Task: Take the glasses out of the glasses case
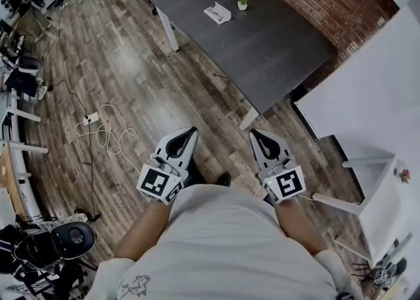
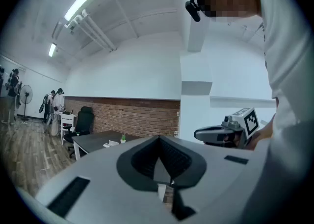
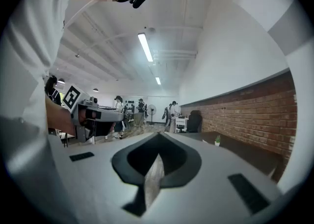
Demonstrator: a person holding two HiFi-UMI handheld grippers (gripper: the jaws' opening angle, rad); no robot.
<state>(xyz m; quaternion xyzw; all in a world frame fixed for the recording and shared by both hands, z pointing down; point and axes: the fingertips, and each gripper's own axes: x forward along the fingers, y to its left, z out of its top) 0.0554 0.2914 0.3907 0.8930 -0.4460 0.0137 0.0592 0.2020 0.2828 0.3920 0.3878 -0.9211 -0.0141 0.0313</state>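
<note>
Claws sit closest, near the waist: the left claw (image 1: pixel 189 133) and the right claw (image 1: pixel 257 134) are both pinched closed on nothing. Past a stretch of wooden floor (image 1: pixel 131 82), well apart at twelve o'clock, the glasses case (image 1: pixel 218 12) lies on the dark counter (image 1: pixel 275 49). It is roughly between the two claws' lines, the left marginally nearer. The case is white and seemingly open, long axis about ten to four. A potted plant (image 1: pixel 243 1) stands at its two o'clock. The glasses are too small to tell.

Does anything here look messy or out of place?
Only the white cable: it sprawls in loose loops across the floor by a power strip, left of the table. It could be a trip hazard.
</note>
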